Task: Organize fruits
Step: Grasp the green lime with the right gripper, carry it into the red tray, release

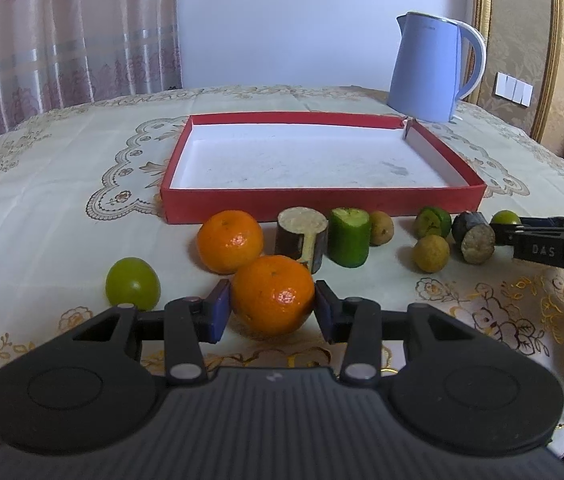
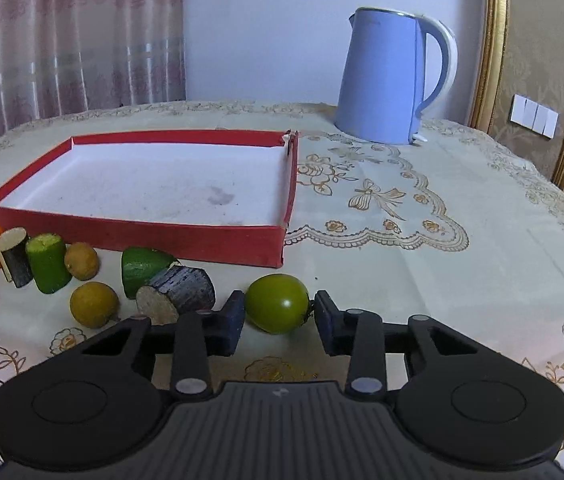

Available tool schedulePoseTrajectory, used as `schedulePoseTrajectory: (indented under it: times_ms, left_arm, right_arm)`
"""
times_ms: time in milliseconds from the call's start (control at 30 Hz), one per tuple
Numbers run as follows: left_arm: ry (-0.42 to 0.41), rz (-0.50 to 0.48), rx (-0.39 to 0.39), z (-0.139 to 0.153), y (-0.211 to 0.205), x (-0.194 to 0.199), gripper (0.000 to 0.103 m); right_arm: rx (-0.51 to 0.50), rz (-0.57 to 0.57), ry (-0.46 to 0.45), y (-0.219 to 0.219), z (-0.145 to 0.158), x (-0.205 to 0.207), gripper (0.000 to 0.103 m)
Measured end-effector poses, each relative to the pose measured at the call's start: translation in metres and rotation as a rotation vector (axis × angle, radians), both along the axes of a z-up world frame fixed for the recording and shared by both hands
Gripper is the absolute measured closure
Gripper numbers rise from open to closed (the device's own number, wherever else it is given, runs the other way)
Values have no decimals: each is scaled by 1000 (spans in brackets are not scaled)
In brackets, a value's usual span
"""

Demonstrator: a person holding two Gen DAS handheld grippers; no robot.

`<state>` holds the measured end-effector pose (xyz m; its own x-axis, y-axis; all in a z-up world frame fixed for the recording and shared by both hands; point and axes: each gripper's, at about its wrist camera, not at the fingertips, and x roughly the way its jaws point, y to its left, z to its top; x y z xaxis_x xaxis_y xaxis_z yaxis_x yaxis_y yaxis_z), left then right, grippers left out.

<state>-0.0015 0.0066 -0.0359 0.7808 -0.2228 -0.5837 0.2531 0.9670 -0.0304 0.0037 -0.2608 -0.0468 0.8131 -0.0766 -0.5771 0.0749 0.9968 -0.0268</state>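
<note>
Here a blue kettle (image 2: 386, 80) stands at the back of the table (image 2: 462, 240), behind and to the right of a flat red box (image 2: 134, 236) with a white floor. A pink curtain (image 1: 62, 32) hangs at the back on the left.

In front of the box, bits of fruit lie in a loose row on the cloth. There is an orange (image 1: 229, 241), a dark stub (image 1: 302, 238) with a pale cut top, a green stub (image 1: 349, 237), two small yellow-brown balls (image 1: 381, 227) (image 1: 431, 253), a green half (image 1: 433, 222) and a dark chunk (image 2: 180, 290) lying on its side. A green ball (image 1: 133, 283) sits alone just left of the left gripper (image 1: 272, 308).

The near orange (image 1: 273, 294) is round and shiny. It rests on the cloth, touching the dark stub behind it. The left gripper squeezes it, a blue pad pressing on each side.

The green fruit (image 2: 277, 302) is smooth and round with a tiny stem. It sits on the cloth near the box's right corner, just beside the dark chunk. The right gripper (image 2: 278, 316) has a pad on each side of it; the left pad touches, and the right pad looks to meet the stem end.
</note>
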Motion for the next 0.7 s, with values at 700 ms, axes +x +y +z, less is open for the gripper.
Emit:
schedulePoseTrajectory:
  times_ms: [700]
  left_arm:
    - [21, 2, -27, -5, 8, 11, 63]
  right_arm:
    - [-14, 121, 3, 47, 22, 108, 67]
